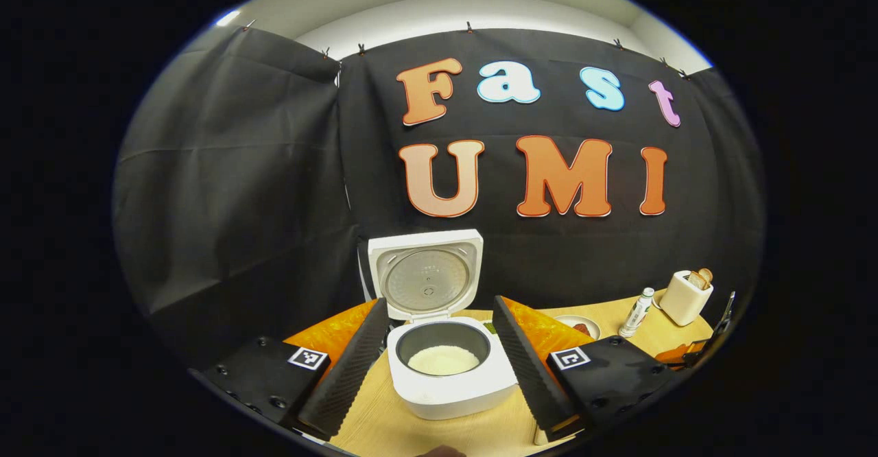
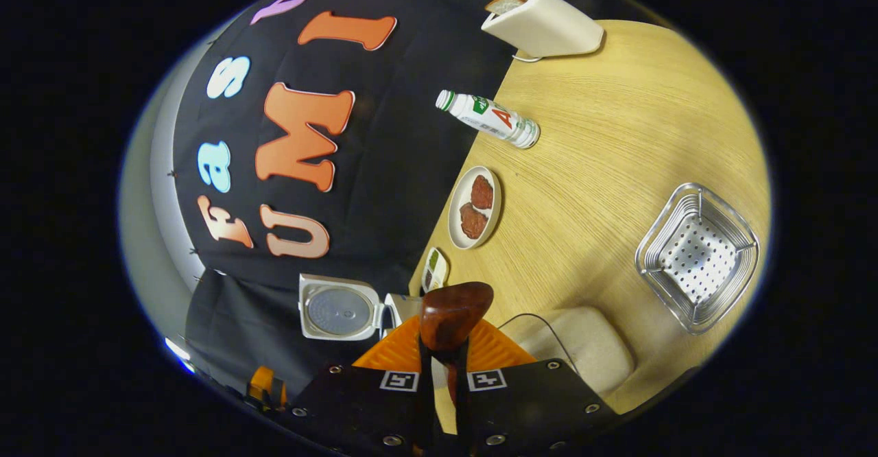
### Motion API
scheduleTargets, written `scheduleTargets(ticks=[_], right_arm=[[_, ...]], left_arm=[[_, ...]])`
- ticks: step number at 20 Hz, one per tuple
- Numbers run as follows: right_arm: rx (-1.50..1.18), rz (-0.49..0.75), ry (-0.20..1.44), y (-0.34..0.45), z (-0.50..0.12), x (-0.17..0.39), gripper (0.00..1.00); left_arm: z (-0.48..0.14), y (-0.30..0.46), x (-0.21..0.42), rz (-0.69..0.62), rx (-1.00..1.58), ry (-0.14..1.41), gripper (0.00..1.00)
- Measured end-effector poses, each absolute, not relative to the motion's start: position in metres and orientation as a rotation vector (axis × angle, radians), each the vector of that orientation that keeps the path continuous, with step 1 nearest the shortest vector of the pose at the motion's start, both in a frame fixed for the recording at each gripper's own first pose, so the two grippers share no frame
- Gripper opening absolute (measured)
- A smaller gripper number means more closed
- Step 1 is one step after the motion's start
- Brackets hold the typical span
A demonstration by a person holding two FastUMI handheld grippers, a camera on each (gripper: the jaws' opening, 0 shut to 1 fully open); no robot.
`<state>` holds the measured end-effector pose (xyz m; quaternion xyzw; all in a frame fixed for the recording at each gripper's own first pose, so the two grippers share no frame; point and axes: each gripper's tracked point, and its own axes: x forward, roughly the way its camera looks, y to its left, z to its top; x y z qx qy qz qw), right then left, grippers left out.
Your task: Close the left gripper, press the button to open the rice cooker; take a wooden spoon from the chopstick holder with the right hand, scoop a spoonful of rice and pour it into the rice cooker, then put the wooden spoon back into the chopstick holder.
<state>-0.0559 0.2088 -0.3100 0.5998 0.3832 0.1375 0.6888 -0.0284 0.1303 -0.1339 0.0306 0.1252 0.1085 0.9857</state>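
Observation:
The white rice cooker [image 1: 449, 381] stands with its lid [image 1: 425, 275] raised, and white rice lies in the dark inner pot [image 1: 443, 359]. My left gripper [image 1: 439, 302] is open, its fingers spread wide on either side of the cooker without touching it. My right gripper [image 2: 447, 350] is shut on the handle of a dark wooden spoon [image 2: 454, 313], whose bowl sticks out past the fingertips. That view is rolled sideways, and the open cooker [image 2: 339, 313] shows to the left beyond the spoon. Whether the spoon carries rice is hidden.
On the wooden table [image 2: 617, 134] are a toaster with bread [image 2: 542, 28], a lying-looking bottle [image 2: 490, 121], a plate with reddish-brown pieces [image 2: 475, 206], a small dish [image 2: 434, 268], a metal basket [image 2: 696, 258] and a beige rounded object [image 2: 597, 354].

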Motion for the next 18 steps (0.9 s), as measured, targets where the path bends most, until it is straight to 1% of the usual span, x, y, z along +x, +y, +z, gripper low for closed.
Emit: scheduleTargets(ticks=[3, 7, 10, 18], right_arm=[[1.482, 0.303, 0.833, 0.202, -0.292, -0.041, 0.12], [1.556, 0.341, 0.811, 0.203, -0.263, -0.027, 0.11], [1.610, 0.396, 0.804, 0.222, -0.235, -0.012, 0.12], [1.573, 0.569, 0.819, 0.303, -0.170, 0.028, 0.11]], left_arm=[[-0.132, 0.127, -0.029, 0.228, 0.056, 0.246, 1.00], [-0.128, 0.132, -0.037, 0.258, 0.055, 0.236, 1.00], [-0.125, 0.142, -0.045, 0.292, 0.048, 0.229, 1.00], [-0.124, 0.182, -0.076, 0.397, 0.043, 0.228, 1.00]])
